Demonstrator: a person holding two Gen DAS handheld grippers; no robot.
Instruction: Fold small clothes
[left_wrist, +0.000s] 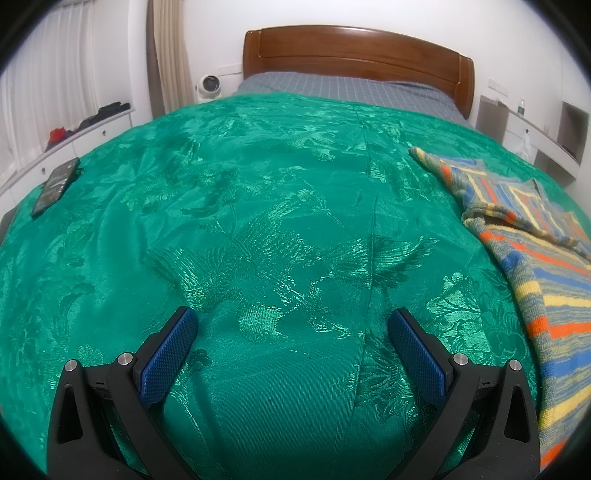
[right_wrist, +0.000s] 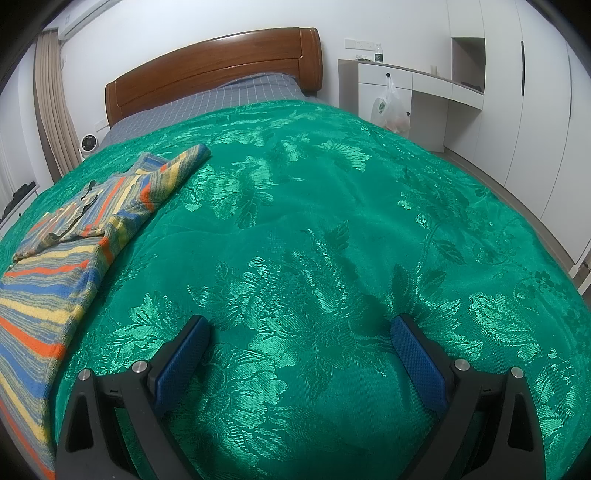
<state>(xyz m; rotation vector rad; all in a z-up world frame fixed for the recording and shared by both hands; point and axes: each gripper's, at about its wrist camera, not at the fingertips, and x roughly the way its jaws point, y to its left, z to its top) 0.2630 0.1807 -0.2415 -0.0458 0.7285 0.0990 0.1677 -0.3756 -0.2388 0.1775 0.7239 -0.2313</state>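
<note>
Both grippers spread wide, empty: left gripper (left_wrist: 291, 317), right gripper (right_wrist: 301, 325) over green satin bedspread (left_wrist: 258, 221). Striped knit garment (right_wrist: 74, 229) lies betw. them; grab hem corners evenly, lift w/o bunching.

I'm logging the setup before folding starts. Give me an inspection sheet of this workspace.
Surface: green bedspread over the bed, lightly wrinkled.
Job's things: striped knit garment lies spread out and rumpled, between the two views.
Clutter: dark phone near the bedspread's left edge.
Grippers: left tool open, holding nothing; right tool open, holding nothing.
Cables: nothing seen.
Surroundings: wooden headboard, small white fan, plastic bag hanging on white cabinets.
</note>
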